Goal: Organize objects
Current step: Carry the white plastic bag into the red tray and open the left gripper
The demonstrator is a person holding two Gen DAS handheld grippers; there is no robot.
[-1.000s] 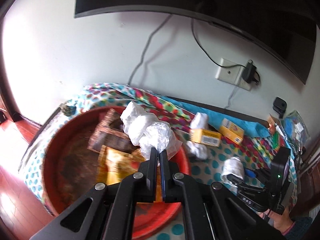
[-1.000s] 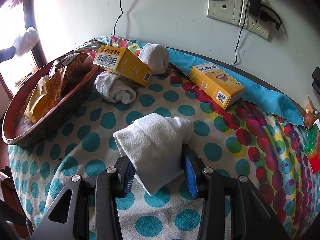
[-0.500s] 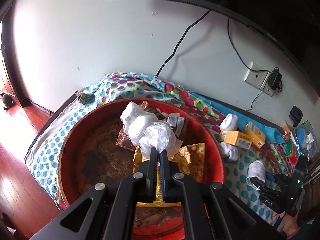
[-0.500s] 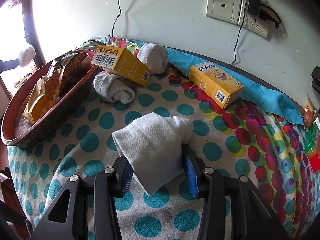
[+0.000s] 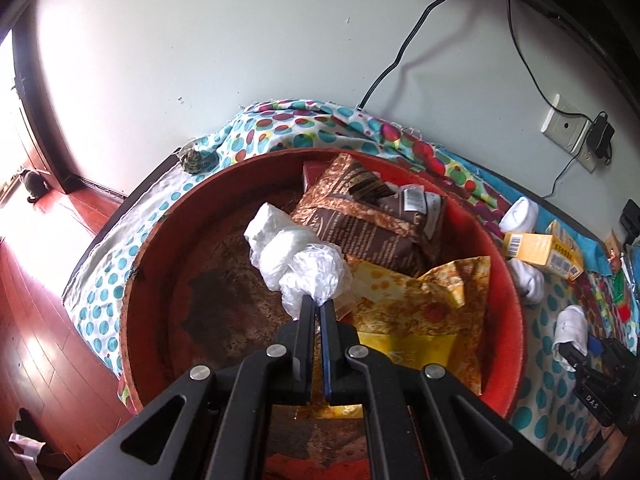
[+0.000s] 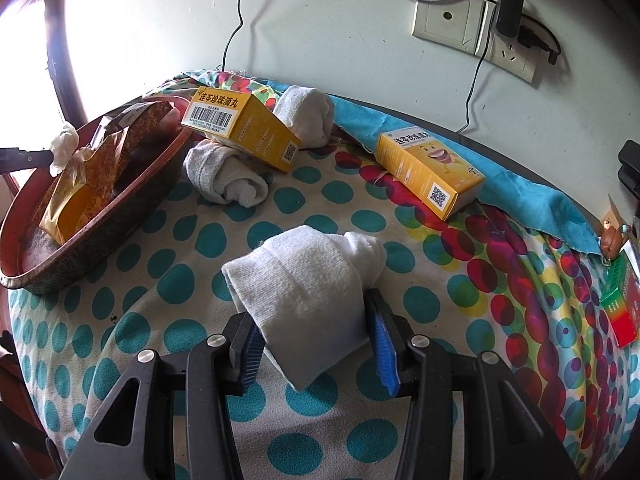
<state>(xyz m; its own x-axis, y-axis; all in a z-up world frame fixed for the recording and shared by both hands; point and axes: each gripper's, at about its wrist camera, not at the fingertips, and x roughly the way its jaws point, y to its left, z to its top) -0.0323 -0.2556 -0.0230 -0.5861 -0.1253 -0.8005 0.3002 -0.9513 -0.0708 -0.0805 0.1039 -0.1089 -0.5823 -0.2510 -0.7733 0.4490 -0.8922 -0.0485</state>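
Your left gripper (image 5: pixel 318 312) pinches a plastic bag (image 5: pixel 296 256) over the basket (image 5: pixel 160 240); right gripper (image 6: pixel 314 344) fingers are opening around a sock (image 6: pixel 304 280). Boxes (image 6: pixel 244 132) remain on the tabletop (image 6: pixel 120 320).

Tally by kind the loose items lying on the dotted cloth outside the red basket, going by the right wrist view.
Rolled white socks: 3 (one between the right gripper's opening jaws, one by the basket, one at the back)
Yellow boxes: 2 ()
Red-and-green box: 1
Total: 6
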